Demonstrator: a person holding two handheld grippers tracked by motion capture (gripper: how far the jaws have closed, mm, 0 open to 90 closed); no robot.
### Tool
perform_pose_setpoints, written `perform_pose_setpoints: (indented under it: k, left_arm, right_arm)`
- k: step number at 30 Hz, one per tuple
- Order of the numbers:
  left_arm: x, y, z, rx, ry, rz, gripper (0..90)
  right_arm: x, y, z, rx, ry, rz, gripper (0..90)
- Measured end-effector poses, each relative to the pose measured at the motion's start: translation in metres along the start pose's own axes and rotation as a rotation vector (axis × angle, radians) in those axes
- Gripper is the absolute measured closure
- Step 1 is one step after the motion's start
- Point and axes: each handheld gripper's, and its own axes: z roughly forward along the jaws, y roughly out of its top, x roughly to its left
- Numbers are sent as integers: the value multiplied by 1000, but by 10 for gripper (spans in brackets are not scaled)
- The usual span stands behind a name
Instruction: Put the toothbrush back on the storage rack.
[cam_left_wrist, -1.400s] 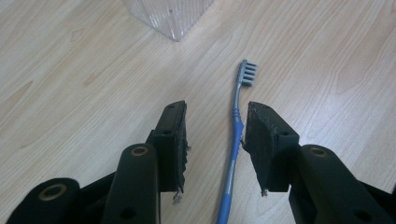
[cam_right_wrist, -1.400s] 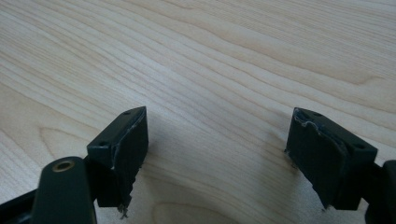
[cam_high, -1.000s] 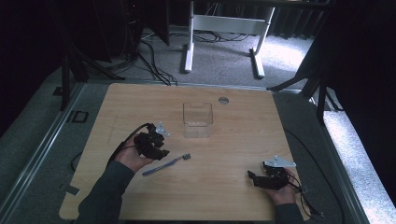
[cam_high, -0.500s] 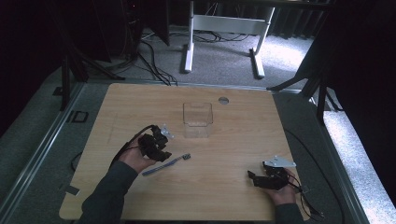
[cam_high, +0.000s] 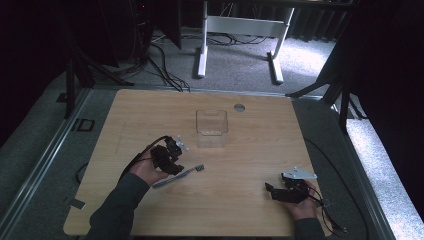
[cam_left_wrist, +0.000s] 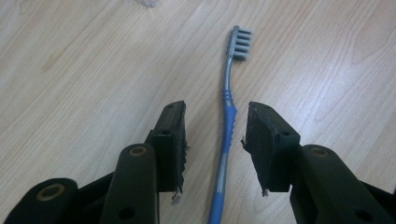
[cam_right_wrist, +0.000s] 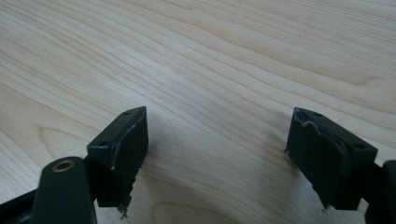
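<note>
Right gripper (cam_high: 272, 190): nearest to me, low on the bench's right side, held in the person's right hand (cam_high: 302, 202). In the right gripper view (cam_right_wrist: 215, 154) I see its jaws spread wide over bare wood, with nothing between them. A grey three-cornered plate sits on top of it.

Left gripper (cam_high: 172, 162): a little farther in, on the left half of the bench, held in the person's left hand (cam_high: 147, 170), a dark sleeve (cam_high: 117, 210) behind it. In the left gripper view (cam_left_wrist: 215, 144) I see its jaws parted, one on each side of the toothbrush handle and not touching it.

Toothbrush (cam_left_wrist: 226, 126): lying flat on the wood, blue handle running between my left jaws, grey neck and bristle head pointing away from the gripper. From the high view (cam_high: 180, 175) it lies slantwise, head toward the bench's middle, just beside the left hand.

Clear container (cam_high: 211, 127): farther back, near the middle of the bench, an open-topped see-through box standing upright, well apart from both grippers.

Round grommet (cam_high: 239, 107): close to the far edge, behind and to the right of the container.

Bench (cam_high: 250, 150): pale wood, grain plain in both gripper views.

Floor beyond: grey carpet with black cables (cam_high: 160, 55) and a white frame's legs (cam_high: 202, 50).
</note>
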Motion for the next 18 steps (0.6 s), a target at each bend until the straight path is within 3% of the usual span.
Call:
perform_pose_setpoints:
  k: [18]
  left_arm:
    - [-2, 2, 12, 60, -9, 22, 592]
  right_arm:
    - [0, 0, 0, 0, 0, 1, 208]
